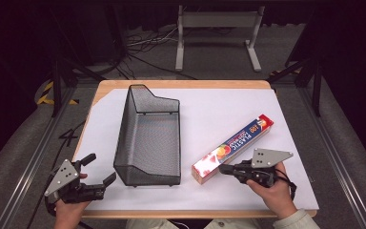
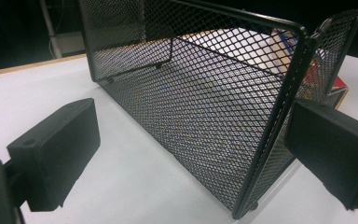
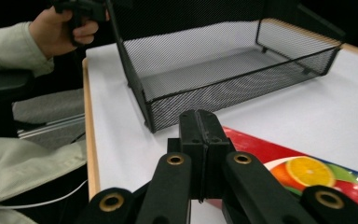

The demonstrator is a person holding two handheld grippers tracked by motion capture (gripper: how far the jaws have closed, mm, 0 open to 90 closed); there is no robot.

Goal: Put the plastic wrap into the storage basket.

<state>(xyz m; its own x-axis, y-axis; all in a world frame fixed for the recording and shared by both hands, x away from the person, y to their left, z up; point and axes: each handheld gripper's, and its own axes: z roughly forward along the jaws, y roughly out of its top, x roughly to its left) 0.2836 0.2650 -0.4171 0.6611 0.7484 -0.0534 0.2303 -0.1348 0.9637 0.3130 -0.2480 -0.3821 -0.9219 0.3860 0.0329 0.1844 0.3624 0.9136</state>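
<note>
A black wire-mesh basket [image 1: 148, 138] stands lengthwise on the white table cover, left of centre. A long plastic-wrap box [image 1: 233, 147] printed with fruit lies diagonally to its right. My right gripper [image 1: 223, 169] is shut with nothing between its jaws, its tip just beside the box's near end [image 3: 303, 170]; the two pads [image 3: 200, 126] meet flat in the right gripper view. My left gripper [image 1: 100, 170] stands open at the basket's near left corner [image 2: 279, 121], one jaw on each side of that corner, apart from the mesh.
The white cover [image 1: 209, 119] lies on a wooden table whose near edge [image 1: 190, 213] runs just in front of both hands. A metal stand [image 1: 217, 33] and cables lie on the floor beyond the table.
</note>
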